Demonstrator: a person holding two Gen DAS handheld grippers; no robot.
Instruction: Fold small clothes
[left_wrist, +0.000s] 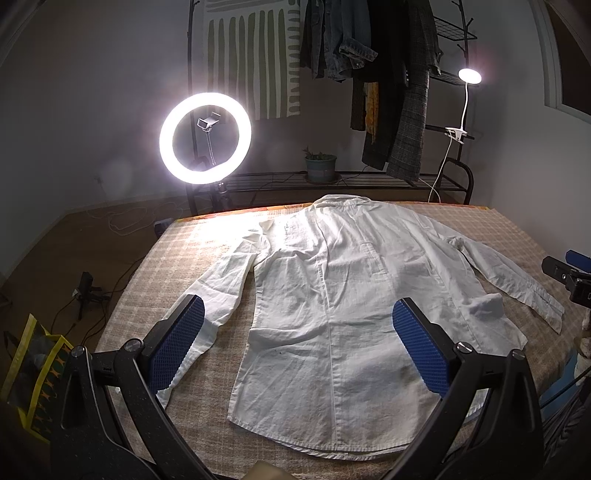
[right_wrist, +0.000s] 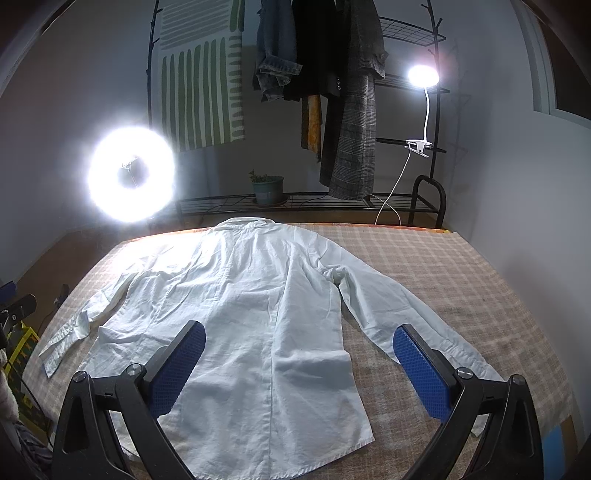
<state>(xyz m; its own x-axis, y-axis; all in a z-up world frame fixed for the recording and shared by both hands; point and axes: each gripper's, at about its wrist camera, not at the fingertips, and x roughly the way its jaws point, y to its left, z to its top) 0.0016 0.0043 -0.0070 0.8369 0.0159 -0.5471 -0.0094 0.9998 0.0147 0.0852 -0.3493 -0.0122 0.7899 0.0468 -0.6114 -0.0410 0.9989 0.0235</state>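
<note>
A white long-sleeved shirt (left_wrist: 332, 295) lies flat and spread out on the checked table cover (left_wrist: 177, 258), collar at the far edge, hem toward me, both sleeves out to the sides. It also shows in the right wrist view (right_wrist: 258, 314). My left gripper (left_wrist: 297, 314) is open and empty, hovering above the shirt's lower left part and left sleeve. My right gripper (right_wrist: 299, 339) is open and empty above the shirt's lower right part and right sleeve. The right gripper also shows at the right edge of the left wrist view (left_wrist: 569, 275).
A lit ring light (left_wrist: 205, 138) stands beyond the table's far left corner. A black rack (left_wrist: 332, 181) with a plant pot (left_wrist: 320, 168), hanging clothes (left_wrist: 399, 92) and a clip lamp (left_wrist: 469, 75) stands behind. A yellow bag (left_wrist: 33, 373) and cables lie on the floor at left.
</note>
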